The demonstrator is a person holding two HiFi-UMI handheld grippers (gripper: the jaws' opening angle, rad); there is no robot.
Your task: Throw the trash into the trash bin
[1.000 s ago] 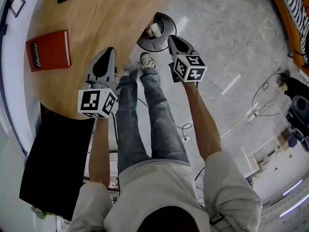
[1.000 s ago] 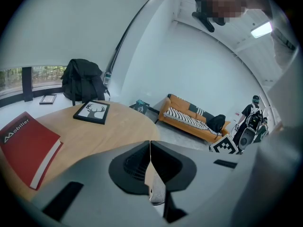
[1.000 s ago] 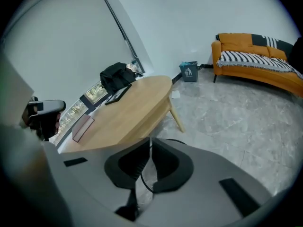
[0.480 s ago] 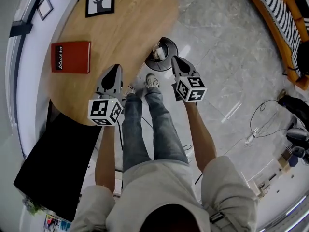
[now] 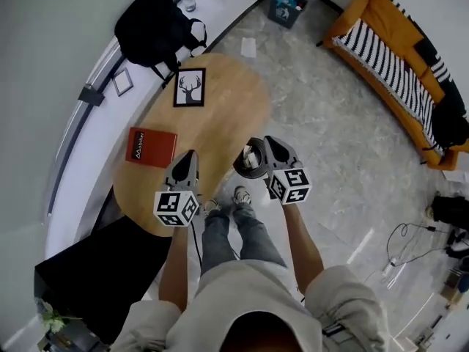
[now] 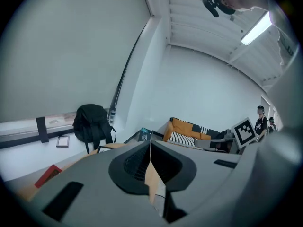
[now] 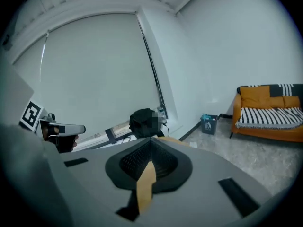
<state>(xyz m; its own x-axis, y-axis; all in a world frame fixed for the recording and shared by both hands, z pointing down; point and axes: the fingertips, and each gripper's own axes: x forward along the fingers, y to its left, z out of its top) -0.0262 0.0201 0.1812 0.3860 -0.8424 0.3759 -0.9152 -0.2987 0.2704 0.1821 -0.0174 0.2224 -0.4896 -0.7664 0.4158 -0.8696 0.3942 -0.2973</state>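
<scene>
The left gripper (image 5: pixel 189 157) and the right gripper (image 5: pixel 268 144) are held out in front of the person. Each has its jaws pressed together with nothing between them. The left gripper hangs over the near edge of the wooden table (image 5: pixel 227 108), and a red book (image 5: pixel 152 147) lies just to its left. The round dark trash bin (image 5: pixel 245 173) stands on the floor below, between the two grippers and right beside the right one. Pale trash (image 5: pixel 250 155) lies inside it. A black backpack (image 5: pixel 157 20) sits far ahead of both.
</scene>
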